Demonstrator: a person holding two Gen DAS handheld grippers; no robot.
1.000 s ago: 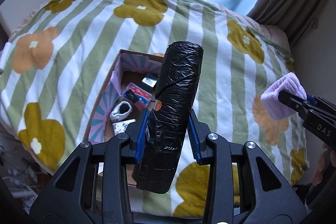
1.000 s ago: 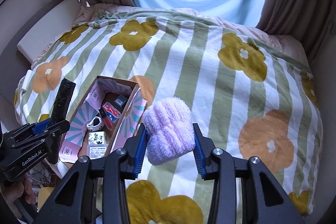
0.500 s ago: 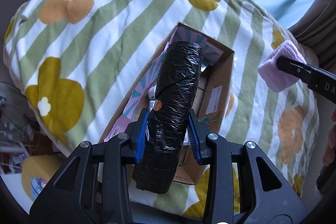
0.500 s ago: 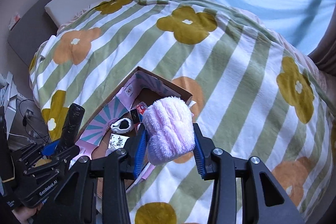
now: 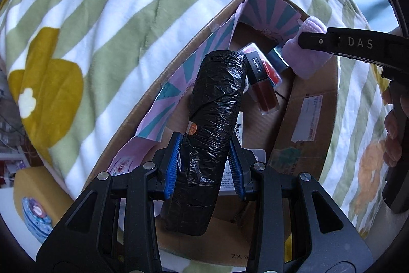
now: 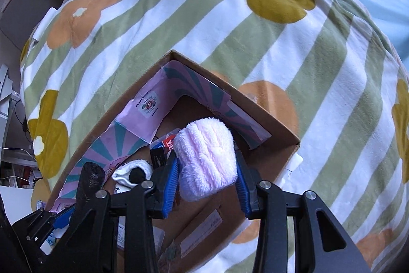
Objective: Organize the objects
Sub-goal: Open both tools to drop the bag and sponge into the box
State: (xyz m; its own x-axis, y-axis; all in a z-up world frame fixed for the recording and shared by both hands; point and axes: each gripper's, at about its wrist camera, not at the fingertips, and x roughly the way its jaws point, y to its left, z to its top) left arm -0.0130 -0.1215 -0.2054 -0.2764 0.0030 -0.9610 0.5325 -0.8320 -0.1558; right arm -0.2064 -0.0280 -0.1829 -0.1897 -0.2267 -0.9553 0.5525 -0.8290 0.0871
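My left gripper (image 5: 204,168) is shut on a black plastic-bag roll (image 5: 212,124) and holds it over the open cardboard box (image 5: 310,134) on the bed. My right gripper (image 6: 206,183) is shut on a fluffy pink cloth (image 6: 207,155) and holds it over the same box (image 6: 271,124). In the left wrist view the pink cloth (image 5: 306,60) and the right gripper's arm show at the box's far end. In the right wrist view the black roll (image 6: 89,181) shows at lower left. The box holds a red cosmetic pack (image 5: 263,78) and a white-and-black object (image 6: 133,173).
The box has pink-and-teal patterned flaps (image 6: 158,104) and lies on a striped blanket with flowers (image 6: 255,24). A cluttered floor area (image 6: 12,145) lies past the bed's left edge. A hand (image 5: 393,134) grips the right tool.
Both grippers have moved down and forward over the box, which now looks much larger. The roll and the pink cloth stay gripped.
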